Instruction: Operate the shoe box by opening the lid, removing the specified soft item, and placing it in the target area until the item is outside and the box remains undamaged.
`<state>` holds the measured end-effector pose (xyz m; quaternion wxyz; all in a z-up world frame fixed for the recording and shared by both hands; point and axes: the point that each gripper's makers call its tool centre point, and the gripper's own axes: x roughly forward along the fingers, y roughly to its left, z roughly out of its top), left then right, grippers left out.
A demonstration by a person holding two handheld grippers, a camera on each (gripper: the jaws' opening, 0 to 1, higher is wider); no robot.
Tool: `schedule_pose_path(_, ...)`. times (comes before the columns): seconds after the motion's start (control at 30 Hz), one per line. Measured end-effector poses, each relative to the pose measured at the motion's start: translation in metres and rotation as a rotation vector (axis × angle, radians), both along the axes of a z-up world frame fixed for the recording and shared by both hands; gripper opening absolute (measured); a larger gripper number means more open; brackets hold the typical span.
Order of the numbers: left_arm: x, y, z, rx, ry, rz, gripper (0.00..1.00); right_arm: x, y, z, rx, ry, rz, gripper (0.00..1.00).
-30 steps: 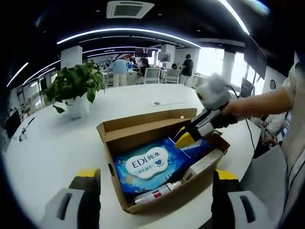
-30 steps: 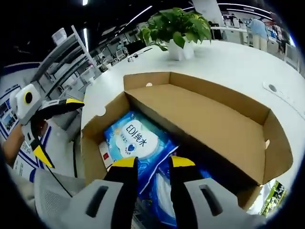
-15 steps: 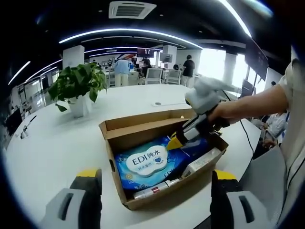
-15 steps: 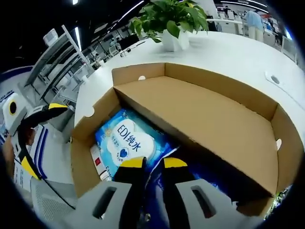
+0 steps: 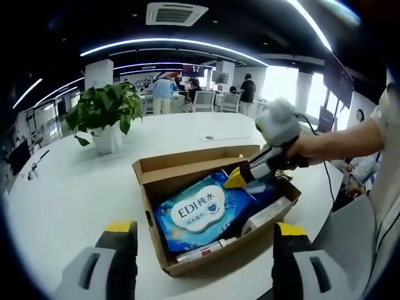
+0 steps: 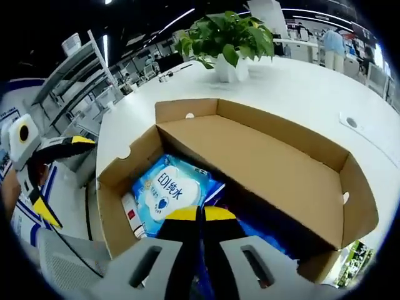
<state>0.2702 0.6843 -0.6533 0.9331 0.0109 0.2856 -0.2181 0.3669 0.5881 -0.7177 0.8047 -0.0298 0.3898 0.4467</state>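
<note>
With its lid folded back, shoe box [image 5: 187,262] sits mid-frame | right gripper [image 6: 200,214] pinched on blue wet-wipes pack [image 5: 199,214] | left gripper [image 5: 200,234] spread wide, lower frame.

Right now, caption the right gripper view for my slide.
Right gripper pinching the blue wipes pack inside the open shoe box.

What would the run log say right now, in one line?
shoe box: lid open | right hand-held gripper: shut on wipes pack | left hand-held gripper: open, beside box | pack: still inside
</note>
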Motion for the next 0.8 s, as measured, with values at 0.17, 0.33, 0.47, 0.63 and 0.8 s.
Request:
schedule_pose_path(0.17, 0.007, -0.004, -0.002, 0.006, 0.009, -0.007, 0.86, 0.0, -0.014, 0.007, -0.007, -0.033, -0.012, 0.0)
schedule_pose_path(0.33, 0.011, -0.012, -0.006, 0.021, 0.029, -0.033, 0.78, -0.001, -0.029, 0.011, -0.005, -0.039, -0.035, 0.0)
schedule_pose_path(0.47, 0.019, -0.016, -0.011, 0.028, 0.046, -0.049, 0.71, -0.001, -0.039, 0.014, -0.004, -0.037, -0.048, 0.0)
schedule_pose_path(0.63, 0.034, -0.021, -0.021, 0.041, 0.092, -0.055, 0.59, 0.001, -0.051, 0.016, -0.023, -0.045, -0.065, 0.0)
schedule_pose_path(0.8, 0.048, -0.027, -0.035, 0.033, 0.152, -0.068, 0.5, 0.001, -0.065, 0.015, -0.035, -0.041, -0.079, 0.0)
